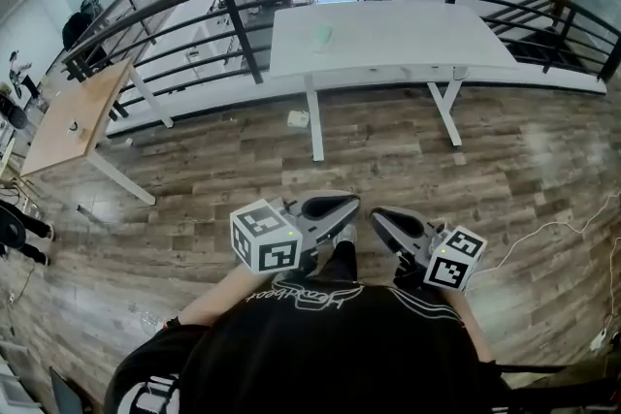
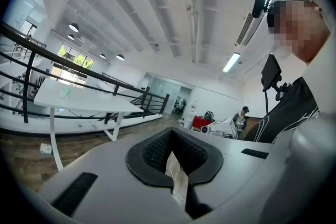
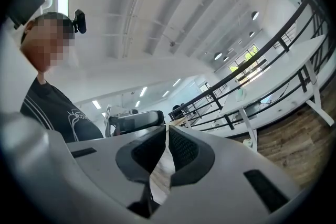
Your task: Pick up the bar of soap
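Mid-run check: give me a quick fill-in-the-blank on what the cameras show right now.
1. The green bar lies on the ____ table.
2. The left gripper and the right gripper are both ____, with nothing held.
3. A black ____ runs behind that table.

Missing words: white; shut; railing.

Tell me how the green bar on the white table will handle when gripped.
The bar of soap looks small and compact, so probably stiff and light. It lies low on the white table, so a push would likely slide it, not roll it. Too distant to judge slipperiness.
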Available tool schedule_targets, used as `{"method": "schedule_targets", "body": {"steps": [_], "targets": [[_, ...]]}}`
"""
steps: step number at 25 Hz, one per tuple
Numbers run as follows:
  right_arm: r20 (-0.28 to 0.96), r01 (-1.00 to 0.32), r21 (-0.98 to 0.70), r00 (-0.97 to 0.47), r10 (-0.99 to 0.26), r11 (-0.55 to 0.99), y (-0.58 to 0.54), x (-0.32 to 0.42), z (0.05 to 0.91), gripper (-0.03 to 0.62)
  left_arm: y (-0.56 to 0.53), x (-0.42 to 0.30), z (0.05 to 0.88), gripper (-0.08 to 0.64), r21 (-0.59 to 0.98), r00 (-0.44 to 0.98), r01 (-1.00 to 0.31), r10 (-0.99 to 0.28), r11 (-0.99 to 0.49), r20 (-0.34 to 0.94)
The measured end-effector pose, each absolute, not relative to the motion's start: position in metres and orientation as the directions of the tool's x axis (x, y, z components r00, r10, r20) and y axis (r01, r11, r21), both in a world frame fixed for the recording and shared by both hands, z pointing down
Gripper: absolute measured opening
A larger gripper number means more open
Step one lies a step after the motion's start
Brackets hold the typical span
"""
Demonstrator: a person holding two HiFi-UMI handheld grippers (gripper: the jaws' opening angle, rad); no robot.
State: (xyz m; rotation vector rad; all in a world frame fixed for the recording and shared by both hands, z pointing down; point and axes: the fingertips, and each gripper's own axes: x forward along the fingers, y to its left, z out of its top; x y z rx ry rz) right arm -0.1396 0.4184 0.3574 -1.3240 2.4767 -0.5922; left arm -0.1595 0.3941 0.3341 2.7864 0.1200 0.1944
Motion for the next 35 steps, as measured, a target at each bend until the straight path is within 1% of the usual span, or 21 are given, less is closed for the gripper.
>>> {"method": "schedule_targets", "body": {"steps": [9,17,23,29,35], "targets": [[-0.020,-0.714,-0.522,-0.537,-0.843,0.467,0.312,-0.082,0.371,0.020,0.286,-0.100,0.350,0.008,0.392,0.984,0.051,0.115,-0.918,0.140],[-0.007,-0.685,-0.567,-0.551,-0.834,0.458,0.164,-0.009,0.374,0.020,0.135,-0.027,0.353,0.008,0.429,0.982,0.006,0.085,-0.903,0.167],[0.012,-0.685,-0.570,-0.558,-0.829,0.453,0.061,0.032,0.376,0.020,0.030,0.010,0.360,0.008,0.449,0.983,-0.029,0.056,-0.893,0.177],[0.035,-0.689,-0.556,-0.579,-0.814,0.466,-0.009,0.044,0.374,0.020,-0.038,0.021,0.361,0.008,0.440,0.984,-0.042,0.038,-0.897,0.171],[0.042,-0.691,-0.535,-0.596,-0.802,0.486,-0.034,0.043,0.373,0.020,-0.065,0.016,0.363,0.008,0.439,0.988,-0.064,0.005,-0.896,0.153]]}}
